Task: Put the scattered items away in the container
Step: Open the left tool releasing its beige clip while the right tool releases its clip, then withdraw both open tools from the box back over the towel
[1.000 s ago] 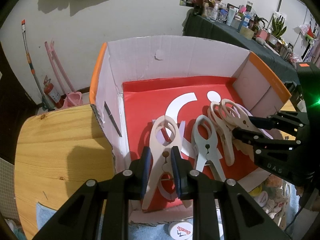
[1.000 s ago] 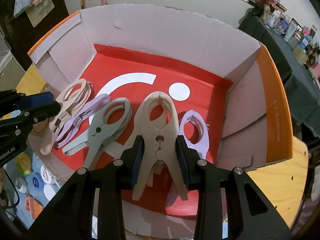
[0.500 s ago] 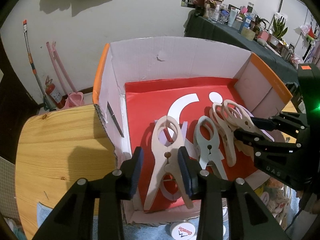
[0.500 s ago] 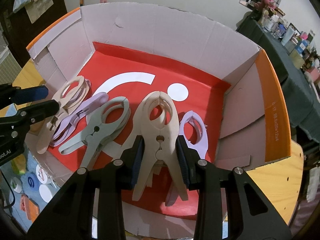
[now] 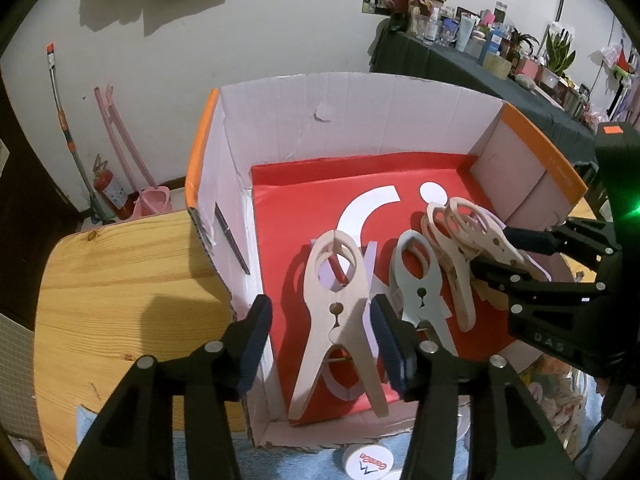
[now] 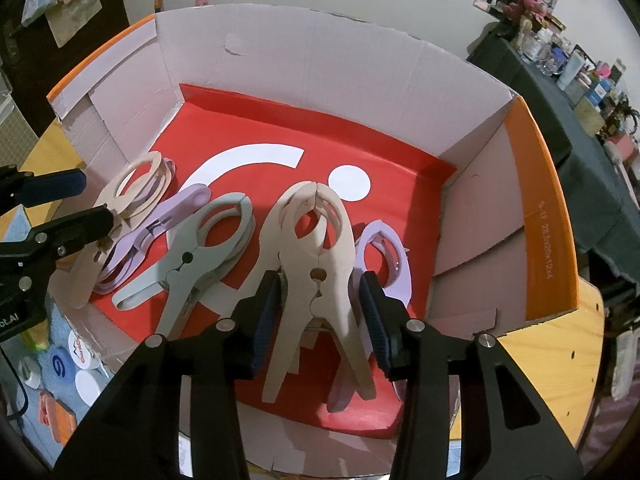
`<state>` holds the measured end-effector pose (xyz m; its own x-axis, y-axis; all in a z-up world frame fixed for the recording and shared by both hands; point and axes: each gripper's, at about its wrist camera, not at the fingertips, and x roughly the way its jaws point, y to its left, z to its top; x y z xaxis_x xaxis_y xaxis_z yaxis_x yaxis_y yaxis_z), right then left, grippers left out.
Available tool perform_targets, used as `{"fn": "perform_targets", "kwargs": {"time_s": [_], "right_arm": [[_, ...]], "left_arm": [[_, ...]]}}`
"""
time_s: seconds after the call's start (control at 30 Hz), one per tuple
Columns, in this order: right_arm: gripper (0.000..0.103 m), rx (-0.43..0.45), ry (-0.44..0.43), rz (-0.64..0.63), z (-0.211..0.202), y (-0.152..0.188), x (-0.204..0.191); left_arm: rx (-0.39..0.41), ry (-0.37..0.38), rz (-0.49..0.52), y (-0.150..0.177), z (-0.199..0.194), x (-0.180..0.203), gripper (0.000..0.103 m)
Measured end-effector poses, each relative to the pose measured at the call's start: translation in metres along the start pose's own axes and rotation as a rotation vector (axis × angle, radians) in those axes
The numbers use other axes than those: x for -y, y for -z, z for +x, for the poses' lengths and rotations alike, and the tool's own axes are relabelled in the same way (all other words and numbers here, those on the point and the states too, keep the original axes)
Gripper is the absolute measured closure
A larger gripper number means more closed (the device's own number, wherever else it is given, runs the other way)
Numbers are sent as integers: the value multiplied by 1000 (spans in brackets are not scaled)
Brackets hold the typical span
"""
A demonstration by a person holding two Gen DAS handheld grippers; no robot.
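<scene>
A cardboard box (image 5: 340, 128) (image 6: 320, 52) with a red floor holds several large clothes clips. My left gripper (image 5: 322, 344) (image 6: 90, 202) straddles a beige clip (image 5: 340, 312) (image 6: 136, 188). Its jaws are opening and a gap shows on both sides of the clip. My right gripper (image 6: 318, 312) (image 5: 492, 251) straddles a second beige clip (image 6: 316, 260) (image 5: 460, 240). Its jaws are opening too, and the pads stand just off the clip. A grey-green clip (image 5: 420, 280) (image 6: 208, 248) lies between the two. Lilac clips (image 6: 384, 256) (image 6: 160, 220) lie partly under the beige ones.
The box stands on a round wooden table (image 5: 120, 280) (image 6: 552, 352). In front of it lies a blue cloth with loose bottle caps (image 5: 368, 460) (image 6: 84, 360). A cluttered dark table (image 5: 480, 60) stands at the back right. A pink dustpan (image 5: 148, 200) leans by the wall.
Both grippers were shut on their beige clips. The left jaws spread first, then the right, and the clips now lie free on the box floor. Neither hand has moved.
</scene>
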<state>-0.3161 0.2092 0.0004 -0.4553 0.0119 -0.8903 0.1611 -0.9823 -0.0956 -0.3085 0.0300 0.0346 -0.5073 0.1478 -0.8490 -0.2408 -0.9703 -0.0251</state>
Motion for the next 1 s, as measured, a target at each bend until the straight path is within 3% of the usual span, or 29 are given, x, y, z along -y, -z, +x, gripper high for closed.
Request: {"fn": "perform_targets", "kwargs": {"time_s": [0.2,0.33,0.67,1.0], "right_arm": [[51,12,14,1,-2,2,2],[37,42,47,-4,-9,3,2],[37,81,44,2,-26,2,2],[36,140,35,-12,-66,24,-7]], "left_arm": [[4,-6,3,0,-1,1,45],[14,-9,-6,2,-4,1,36],[55,-9,3,4,-25,5,31],[120,-4,41,19,-67,18,24]]}}
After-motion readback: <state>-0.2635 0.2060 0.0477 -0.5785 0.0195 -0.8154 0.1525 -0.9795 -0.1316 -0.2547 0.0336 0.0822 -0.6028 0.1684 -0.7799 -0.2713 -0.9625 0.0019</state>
